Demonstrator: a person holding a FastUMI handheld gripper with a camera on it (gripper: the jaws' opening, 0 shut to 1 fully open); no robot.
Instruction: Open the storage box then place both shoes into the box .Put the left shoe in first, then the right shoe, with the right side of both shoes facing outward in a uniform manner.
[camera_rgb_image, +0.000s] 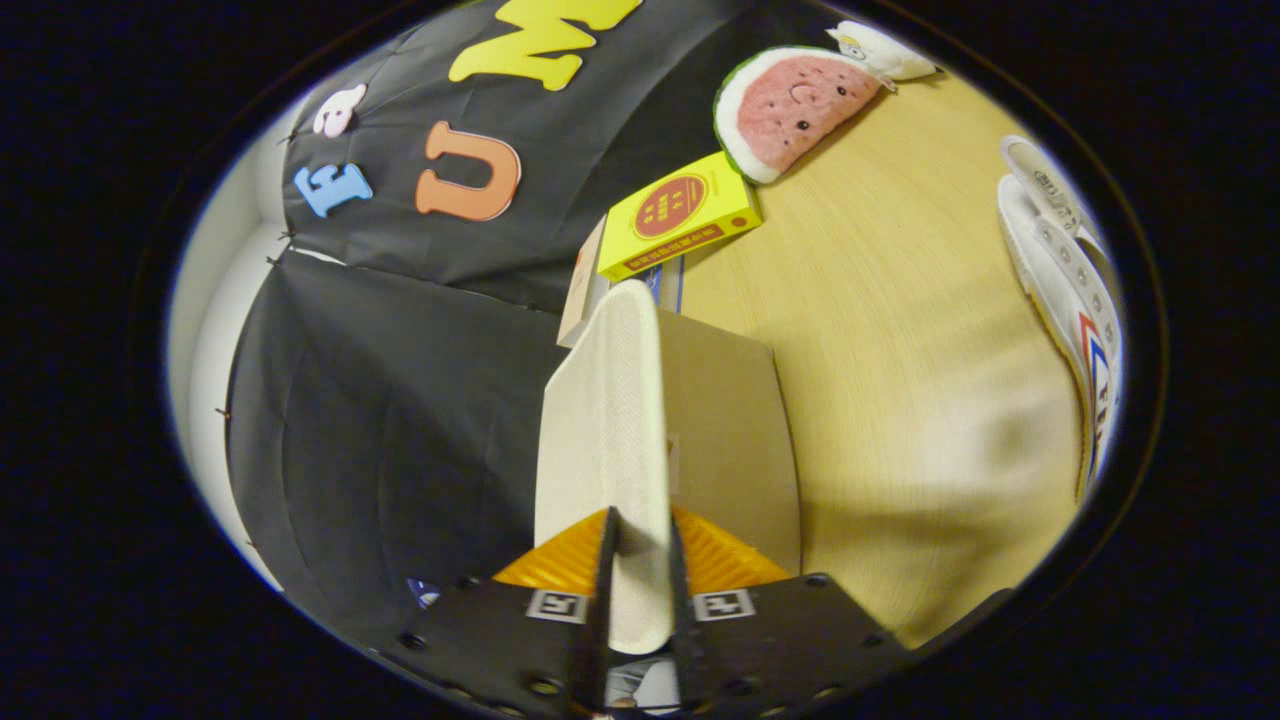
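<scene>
My gripper (640, 560) is shut on the white lid (600, 420) of the storage box, which stands edge-on between the two fingers and stretches ahead of them. The box's brown body (725, 430) lies just beside the lid, on the wooden table (900, 350). Two white shoes (1075, 270) with red and blue stripes lie side by side far off to the right of the box, partly cut off. I cannot tell how far the lid is raised.
Beyond the box a yellow carton (680, 212) rests on a small stack of boxes. Further back lie a watermelon plush (790, 105) and a small white plush (880, 50). The black cloth wall runs along the left of the box.
</scene>
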